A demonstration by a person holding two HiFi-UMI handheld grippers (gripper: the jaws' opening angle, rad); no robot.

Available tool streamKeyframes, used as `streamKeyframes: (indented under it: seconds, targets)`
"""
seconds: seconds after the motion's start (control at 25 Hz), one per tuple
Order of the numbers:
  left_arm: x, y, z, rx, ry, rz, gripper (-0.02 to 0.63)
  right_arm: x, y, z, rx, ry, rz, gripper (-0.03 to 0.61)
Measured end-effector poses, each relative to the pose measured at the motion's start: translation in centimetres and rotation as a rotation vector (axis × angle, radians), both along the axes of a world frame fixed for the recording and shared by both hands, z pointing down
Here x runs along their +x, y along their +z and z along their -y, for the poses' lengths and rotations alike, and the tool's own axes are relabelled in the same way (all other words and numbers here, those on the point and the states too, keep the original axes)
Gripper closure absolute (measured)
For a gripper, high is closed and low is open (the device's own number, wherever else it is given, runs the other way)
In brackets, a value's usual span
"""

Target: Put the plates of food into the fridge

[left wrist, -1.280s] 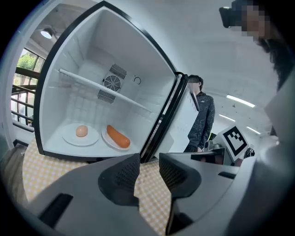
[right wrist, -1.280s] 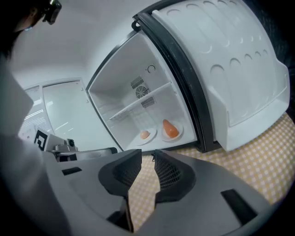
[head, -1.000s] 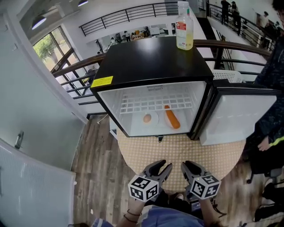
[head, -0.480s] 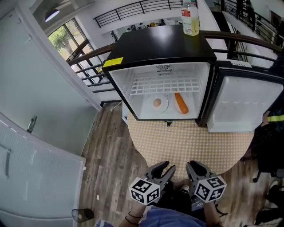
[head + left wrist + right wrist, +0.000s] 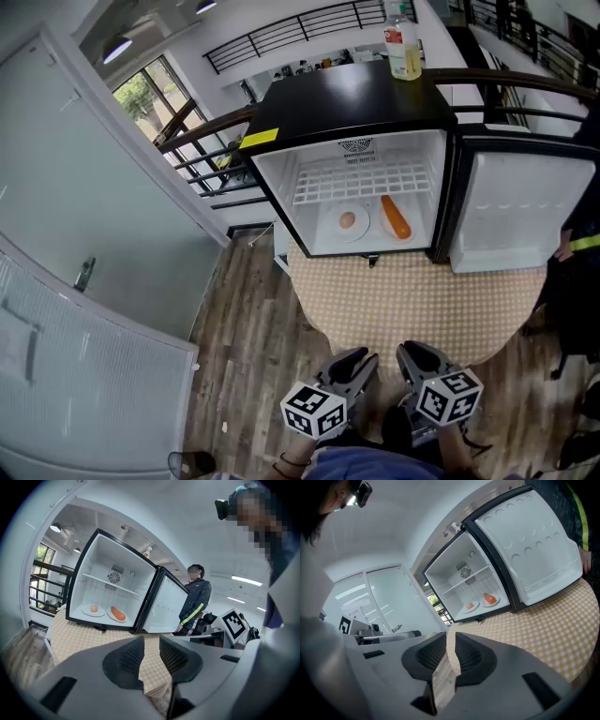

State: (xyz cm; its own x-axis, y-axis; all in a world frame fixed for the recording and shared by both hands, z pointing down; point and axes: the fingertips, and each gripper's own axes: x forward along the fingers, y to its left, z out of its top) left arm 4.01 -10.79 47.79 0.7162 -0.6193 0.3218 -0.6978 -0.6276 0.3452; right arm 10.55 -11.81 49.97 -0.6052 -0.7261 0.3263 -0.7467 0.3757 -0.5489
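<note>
Both plates sit inside the open fridge, well apart from the two empty grippers.

The fridge [image 5: 356, 94] stands at the far edge of the round checked tabletop [image 5: 394, 309], its door [image 5: 506, 216] swung wide to the right. On the fridge floor, under the one wire shelf [image 5: 361, 183], two plates lie side by side: the egg plate [image 5: 348, 223] on the left and the orange-food plate [image 5: 397, 217] on the right. The left gripper [image 5: 361, 361] and the right gripper [image 5: 417, 354] are held close together past the tabletop's near edge, aimed at the fridge and tipped slightly down. The jaws of both have just been closing and stand a little apart with nothing between them. One bottle [image 5: 403, 42] stands on the fridge's top, at its far right corner.
</note>
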Motion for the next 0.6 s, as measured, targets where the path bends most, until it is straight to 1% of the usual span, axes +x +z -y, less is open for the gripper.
streamKeyframes:
  seconds: [0.12, 0.24, 0.48, 0.6]
  targets:
    - [-1.3, -0.9, -1.1, 0.027, 0.023, 0.0, 0.505, -1.5, -0.5, -1.0, 0.009, 0.01, 0.002, 0.508]
    - [-3.5, -1.6, -2.8, 0.054, 0.037, 0.001, 0.505, -3.8, -0.8, -2.3, 0.013, 0.024, 0.011, 0.509]
    - [-10.4, -2.3, -7.8, 0.081, 0.043, 0.013, 0.505, -10.7, -1.4, -7.2, 0.012, 0.023, 0.034, 0.512]
    - [-13.4, -2.1, -10.5, 0.086, 0.036, 0.002, 0.505, -13.2, -1.4, -9.9, 0.013, 0.034, 0.039, 0.515]
